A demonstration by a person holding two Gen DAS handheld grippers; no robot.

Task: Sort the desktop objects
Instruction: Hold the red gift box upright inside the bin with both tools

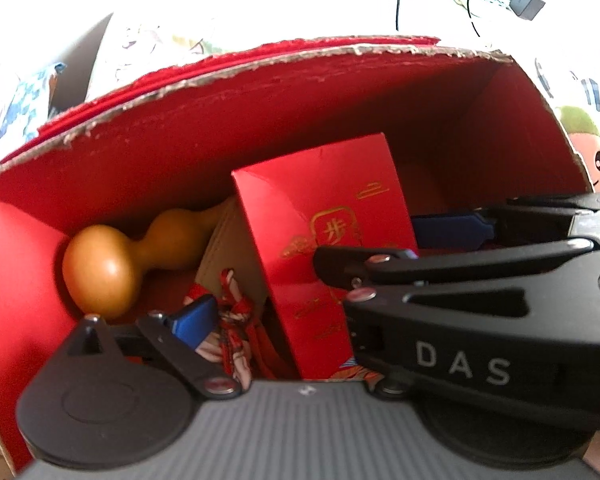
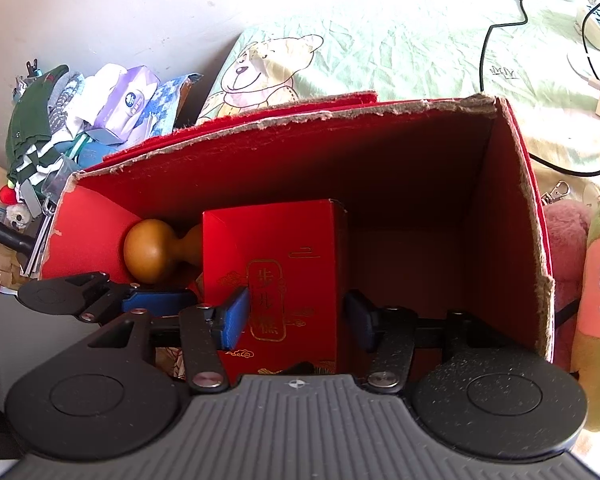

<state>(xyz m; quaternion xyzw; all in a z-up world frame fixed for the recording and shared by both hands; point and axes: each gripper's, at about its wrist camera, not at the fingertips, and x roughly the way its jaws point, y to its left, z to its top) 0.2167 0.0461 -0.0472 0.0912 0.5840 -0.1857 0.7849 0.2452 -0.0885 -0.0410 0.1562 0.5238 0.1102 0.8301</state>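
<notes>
A big red cardboard box (image 2: pixel 340 110) with torn rims lies open below both grippers. Inside it a small red gift box (image 2: pixel 276 280) with gold print leans beside a tan gourd (image 2: pixel 152 252). My right gripper (image 2: pixel 296 316) is open, its blue pads on either side of the gift box and showing in front of it. In the left wrist view the right gripper (image 1: pixel 384 240) crosses in front of the gift box (image 1: pixel 324 208). My left gripper (image 1: pixel 288 316) looks open. One blue pad is near the gourd (image 1: pixel 108 268) and a red-white cord (image 1: pixel 228 320); the other finger is hidden.
A bedsheet with a bear print (image 2: pixel 260 68) lies behind the big box, with a black cable (image 2: pixel 488 48) on it. A pile of clothes and tissue packs (image 2: pixel 80 120) is at the left. A plush toy (image 2: pixel 596 300) stands against the box's right wall.
</notes>
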